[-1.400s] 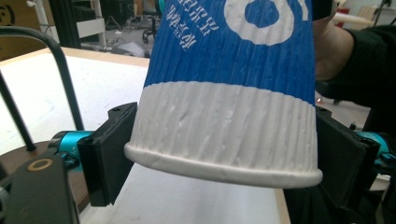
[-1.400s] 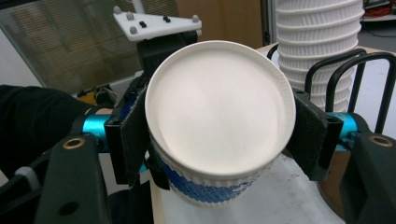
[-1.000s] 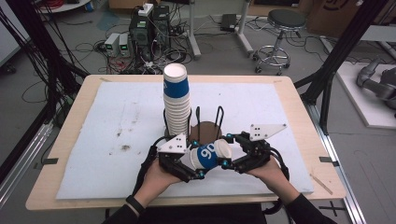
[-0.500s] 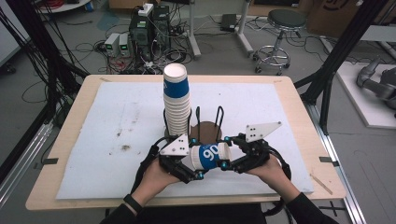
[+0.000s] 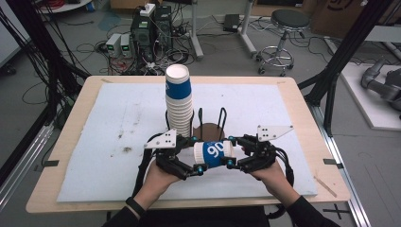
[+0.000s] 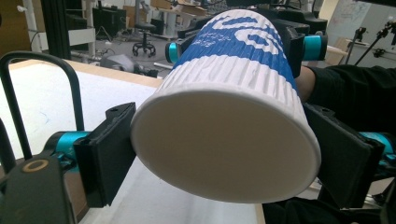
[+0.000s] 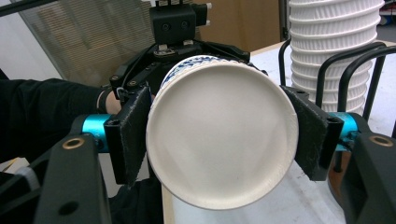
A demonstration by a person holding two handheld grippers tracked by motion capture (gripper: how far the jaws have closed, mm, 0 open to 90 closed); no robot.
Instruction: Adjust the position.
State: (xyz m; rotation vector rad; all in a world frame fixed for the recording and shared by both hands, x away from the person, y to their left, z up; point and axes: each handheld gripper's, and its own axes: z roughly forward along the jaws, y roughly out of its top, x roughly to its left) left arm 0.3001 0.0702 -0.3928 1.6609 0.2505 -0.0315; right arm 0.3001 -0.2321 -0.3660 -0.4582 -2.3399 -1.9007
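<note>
A blue and white ribbed paper cup [image 5: 213, 151] lies on its side just above the white mat, held between both grippers. My left gripper [image 5: 195, 155] takes its wide white end [image 6: 224, 149]; its jaws have just been closing and both pads touch the rim. My right gripper [image 5: 231, 151] is shut on the narrow base [image 7: 222, 135], its jaws having just closed onto it. A tall stack of upturned cups [image 5: 178, 101] stands right behind, in a black wire holder [image 5: 210, 118].
The white mat [image 5: 108, 123] covers most of the wooden table [image 5: 302, 109]. The holder's wire loops [image 7: 359, 60] rise close beside the right gripper, with the stack [image 7: 334, 51] behind them. Cables, computers and a stool stand beyond the far edge.
The cup has turned from a slant to lying level between the grippers. The right jaws have closed onto its base. Both hands have stayed in place.
</note>
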